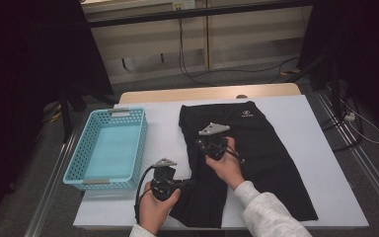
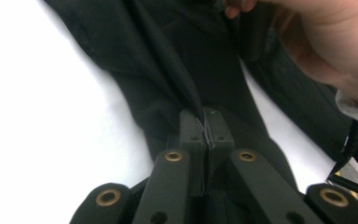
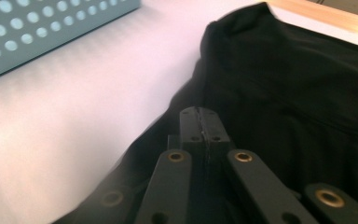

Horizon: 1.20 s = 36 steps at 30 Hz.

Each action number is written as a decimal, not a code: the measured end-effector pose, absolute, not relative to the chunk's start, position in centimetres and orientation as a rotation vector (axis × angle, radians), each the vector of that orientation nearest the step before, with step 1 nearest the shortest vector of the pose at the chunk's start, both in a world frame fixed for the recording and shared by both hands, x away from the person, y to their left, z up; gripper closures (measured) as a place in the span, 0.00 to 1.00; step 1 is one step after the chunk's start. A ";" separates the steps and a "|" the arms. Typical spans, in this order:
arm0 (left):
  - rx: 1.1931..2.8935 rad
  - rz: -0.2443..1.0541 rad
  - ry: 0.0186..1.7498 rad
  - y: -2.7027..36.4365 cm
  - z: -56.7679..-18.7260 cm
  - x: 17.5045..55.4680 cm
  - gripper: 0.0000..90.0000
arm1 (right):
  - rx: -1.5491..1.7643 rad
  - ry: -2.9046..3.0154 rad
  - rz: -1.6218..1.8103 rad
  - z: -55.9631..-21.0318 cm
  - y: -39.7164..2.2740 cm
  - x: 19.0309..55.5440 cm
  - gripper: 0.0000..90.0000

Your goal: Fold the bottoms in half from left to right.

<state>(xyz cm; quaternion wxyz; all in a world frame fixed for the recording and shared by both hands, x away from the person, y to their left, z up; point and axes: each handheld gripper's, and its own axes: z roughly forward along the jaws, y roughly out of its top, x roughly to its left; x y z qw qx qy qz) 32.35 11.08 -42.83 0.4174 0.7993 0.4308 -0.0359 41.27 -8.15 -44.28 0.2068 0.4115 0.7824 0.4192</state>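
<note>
A black garment with a small white logo lies spread on the white table. My left gripper comes in from the left at the garment's near left part. In the left gripper view its jaws are shut on a raised fold of the black cloth, pinched at the left gripper's tips. My right gripper sits over the garment's left edge, farther up. In the right gripper view that gripper has its jaws shut over the black fabric; whether cloth is caught between them I cannot tell.
A turquoise perforated basket stands on the table's left side, its wall close by in the right gripper view. The person's right hand reaches over the garment. Bare white tabletop lies between basket and garment. Cables run on the floor behind.
</note>
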 end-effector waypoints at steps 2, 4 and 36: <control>2.014 -0.102 1.068 10.6 -42.8 32.5 0.99 | 1.171 2.147 1.183 -43.9 -9.6 41.1 1.00; 2.014 -0.110 1.061 9.9 -42.9 32.7 0.99 | 1.202 2.121 1.209 -43.6 -10.8 40.8 1.00; 2.058 -0.155 0.993 8.7 -42.6 33.2 0.99 | 1.391 2.057 1.104 -45.2 -15.5 43.6 0.59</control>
